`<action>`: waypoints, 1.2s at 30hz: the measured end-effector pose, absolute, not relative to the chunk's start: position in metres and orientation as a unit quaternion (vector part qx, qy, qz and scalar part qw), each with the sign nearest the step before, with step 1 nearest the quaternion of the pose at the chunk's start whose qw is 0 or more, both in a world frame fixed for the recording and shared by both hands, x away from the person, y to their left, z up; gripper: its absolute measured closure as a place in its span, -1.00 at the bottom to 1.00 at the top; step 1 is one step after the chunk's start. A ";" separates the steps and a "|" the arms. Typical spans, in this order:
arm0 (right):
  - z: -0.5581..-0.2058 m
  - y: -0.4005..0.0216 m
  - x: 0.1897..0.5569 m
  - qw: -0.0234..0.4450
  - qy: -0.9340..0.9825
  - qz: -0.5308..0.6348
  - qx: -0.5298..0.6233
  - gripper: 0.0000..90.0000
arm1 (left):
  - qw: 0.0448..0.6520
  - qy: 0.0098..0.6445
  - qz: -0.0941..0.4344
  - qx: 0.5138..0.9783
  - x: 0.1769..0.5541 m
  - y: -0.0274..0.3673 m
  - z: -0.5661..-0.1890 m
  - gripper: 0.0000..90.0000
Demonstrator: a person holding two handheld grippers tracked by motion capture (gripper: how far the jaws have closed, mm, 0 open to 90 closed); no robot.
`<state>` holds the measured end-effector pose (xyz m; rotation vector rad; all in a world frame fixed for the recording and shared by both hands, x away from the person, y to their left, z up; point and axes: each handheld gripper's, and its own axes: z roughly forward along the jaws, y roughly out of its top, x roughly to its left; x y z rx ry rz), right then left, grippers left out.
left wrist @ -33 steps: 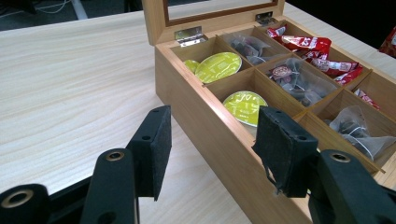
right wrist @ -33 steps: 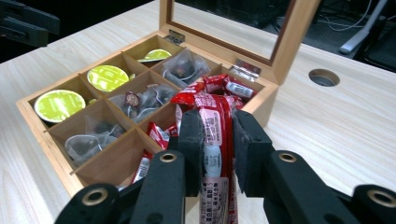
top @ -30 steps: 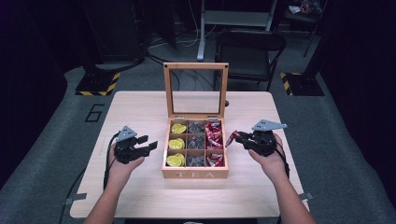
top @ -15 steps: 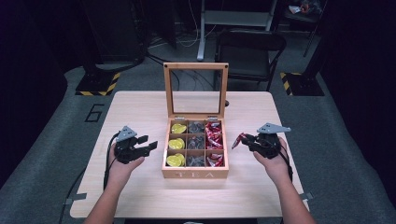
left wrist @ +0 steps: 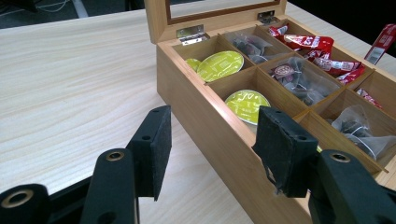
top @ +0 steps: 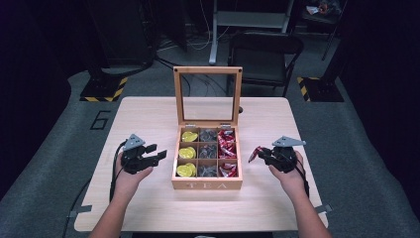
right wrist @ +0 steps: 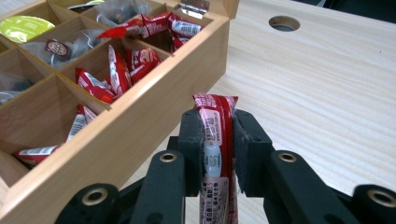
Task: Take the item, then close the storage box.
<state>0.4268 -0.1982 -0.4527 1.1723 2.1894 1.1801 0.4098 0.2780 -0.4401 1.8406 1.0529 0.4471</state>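
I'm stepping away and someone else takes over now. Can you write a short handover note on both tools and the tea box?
Right tool: shut on a red sachet, right of the tea box, above the table.
Left tool: open, holding nothing, just left of the box.
Box: lid up; yellow pods in the left column, grey bags in the middle, red sachets on the right.
Done: one sachet gripped outside the box.
Left: probably setting it down.

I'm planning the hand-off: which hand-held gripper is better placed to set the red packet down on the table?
The right hand-held gripper. Its jaws are already shut on the red packet, over bare table beside the tea box. The left hand-held gripper is open and empty on the box's far side.
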 end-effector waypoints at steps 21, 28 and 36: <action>-0.481 -0.210 0.435 0.177 0.769 0.409 0.459 0.62 | 0.470 0.430 0.183 0.749 0.409 0.279 -0.440 0.02; -0.488 -0.215 0.439 0.174 0.769 0.391 0.476 0.60 | 0.470 0.428 0.182 0.750 0.409 0.278 -0.440 0.02; -0.493 -0.218 0.442 0.171 0.768 0.384 0.482 0.61 | 0.469 0.429 0.183 0.750 0.409 0.278 -0.440 0.02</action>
